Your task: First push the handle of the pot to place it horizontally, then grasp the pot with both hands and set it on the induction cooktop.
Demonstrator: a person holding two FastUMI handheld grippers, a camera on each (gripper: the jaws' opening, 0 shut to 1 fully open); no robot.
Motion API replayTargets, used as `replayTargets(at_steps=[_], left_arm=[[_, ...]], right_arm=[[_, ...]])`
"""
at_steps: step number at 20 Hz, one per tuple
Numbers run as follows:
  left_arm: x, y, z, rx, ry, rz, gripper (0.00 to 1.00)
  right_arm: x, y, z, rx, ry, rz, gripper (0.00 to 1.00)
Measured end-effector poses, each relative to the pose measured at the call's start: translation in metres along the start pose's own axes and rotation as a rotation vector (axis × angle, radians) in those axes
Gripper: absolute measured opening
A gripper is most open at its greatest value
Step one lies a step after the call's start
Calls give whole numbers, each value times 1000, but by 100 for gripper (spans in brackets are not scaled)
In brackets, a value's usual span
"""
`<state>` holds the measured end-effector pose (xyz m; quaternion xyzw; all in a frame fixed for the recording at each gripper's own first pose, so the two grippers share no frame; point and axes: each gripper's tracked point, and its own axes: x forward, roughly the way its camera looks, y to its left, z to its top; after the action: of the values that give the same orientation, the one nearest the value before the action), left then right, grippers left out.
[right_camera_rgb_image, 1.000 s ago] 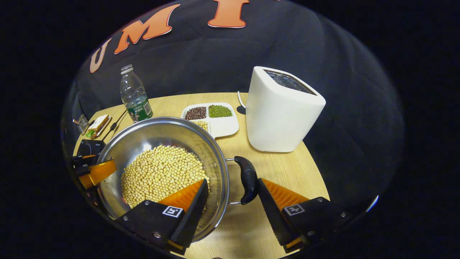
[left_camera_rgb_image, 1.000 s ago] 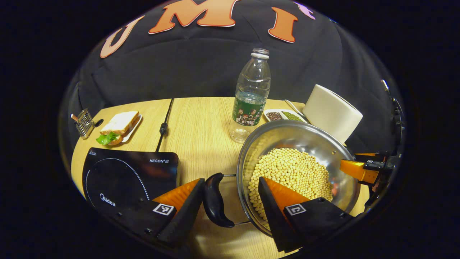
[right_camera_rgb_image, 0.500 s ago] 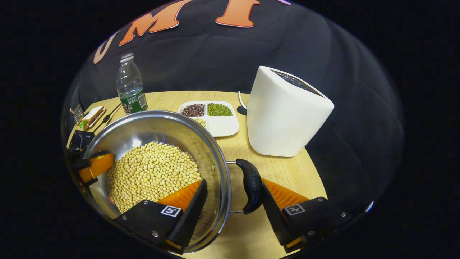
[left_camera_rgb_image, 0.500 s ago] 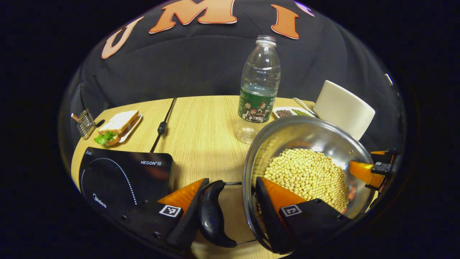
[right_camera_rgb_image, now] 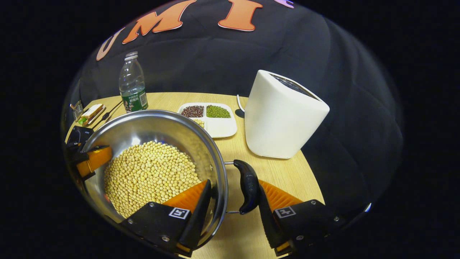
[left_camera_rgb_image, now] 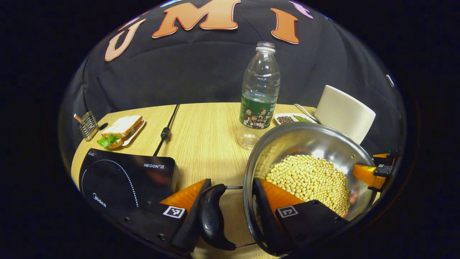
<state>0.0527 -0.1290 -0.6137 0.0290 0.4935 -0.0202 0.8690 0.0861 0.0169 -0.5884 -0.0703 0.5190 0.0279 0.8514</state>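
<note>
1. Since a second ago our left gripper has drawn in on the pot: its outer finger now lies against the left handle, and its inner finger sits just inside the rim at the lower middle of the left gripper view. The bottle also stands lower in that view than half a second ago, so we judge the pot is coming up.
2. Our right gripper has closed the same way. The right handle now touches the outer finger, and the inner finger dips over the soybeans.
3. Both pairs of fingers straddle rim and handle. We cannot tell whether either pair presses firmly.
4. Both handles lie level, so the push is done and the two-handed grasp is in hand.
5. Farther off, the induction cooktop waits bare at the lower left of the left gripper view, near the pot.
6. Beyond, the bottle stands close behind the rim. The sandwich, the bean tray and the white appliance sit toward the far edge of the table.
</note>
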Motion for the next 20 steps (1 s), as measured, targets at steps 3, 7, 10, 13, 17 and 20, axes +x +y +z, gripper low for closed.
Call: replayTargets(at_steps=[3, 7, 10, 13, 17, 20], left_arm=[[-14, 2, 11, 9, -23, 10, 78], [-41, 2, 36, 9, -95, -11, 77], [-63, 9, 44, -14, -107, -21, 78], [-87, 23, 54, -6, -131, -12, 77], [-115, 46, 65, 4, -159, 10, 75], [-135, 69, 71, 1, -175, 28, 75]], right_arm=[[-12, -3, 1, 15, -12, -10, 68], [-57, -10, 25, 2, -102, -46, 68], [-80, -4, 37, -5, -134, -58, 67], [-103, 4, 40, 4, -151, -53, 63], [-124, 25, 50, 19, -172, -34, 67], [-141, 45, 58, 15, -186, -18, 67]])
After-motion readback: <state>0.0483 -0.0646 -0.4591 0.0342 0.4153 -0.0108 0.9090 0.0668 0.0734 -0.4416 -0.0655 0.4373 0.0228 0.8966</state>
